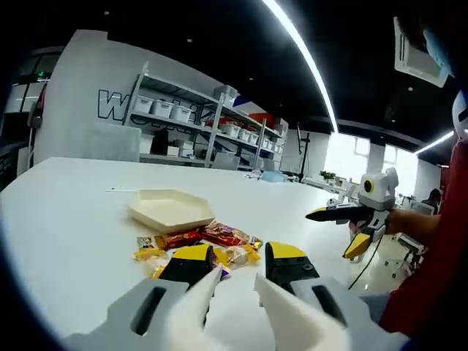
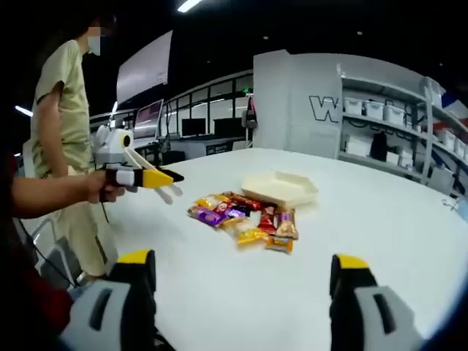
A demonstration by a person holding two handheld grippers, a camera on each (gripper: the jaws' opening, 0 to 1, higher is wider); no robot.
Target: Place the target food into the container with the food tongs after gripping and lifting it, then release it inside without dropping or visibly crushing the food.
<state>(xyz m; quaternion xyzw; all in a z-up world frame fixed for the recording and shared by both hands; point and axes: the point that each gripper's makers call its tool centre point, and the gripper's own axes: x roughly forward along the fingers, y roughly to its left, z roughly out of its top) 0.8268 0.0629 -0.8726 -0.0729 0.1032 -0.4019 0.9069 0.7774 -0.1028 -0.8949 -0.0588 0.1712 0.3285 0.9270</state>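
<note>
Snack packets [image 2: 245, 217] lie in a loose pile on the white table [image 2: 380, 241], just in front of the cream hexagonal container [image 2: 279, 187], which sits empty beside them. No packet has been lifted yet.

Nearest in the left gripper view, the left gripper [image 1: 238, 289] hangs just short of the pile, its 2 yellow-tipped jaws parted with nothing between them. In the right gripper view, the right gripper [image 2: 241, 274] is released too, jaws spread wide, well back from the snacks.

The main risk, I judge, is the clutter: the wrappers overlap, so closing on 1 could drag or pinch a neighbour and bring up 2, or tip the load off mid-lift. Glossy foil looks slippery, so a light squeeze may let it slide out before the container; a hard squeeze could crush what is inside.

Farther off, the container has a low rim [image 1: 172, 213] and looks light, so a gripper brushing it could push it away. Beyond, a person [image 2: 69, 117] stands by the table edge, clear of the work.
</note>
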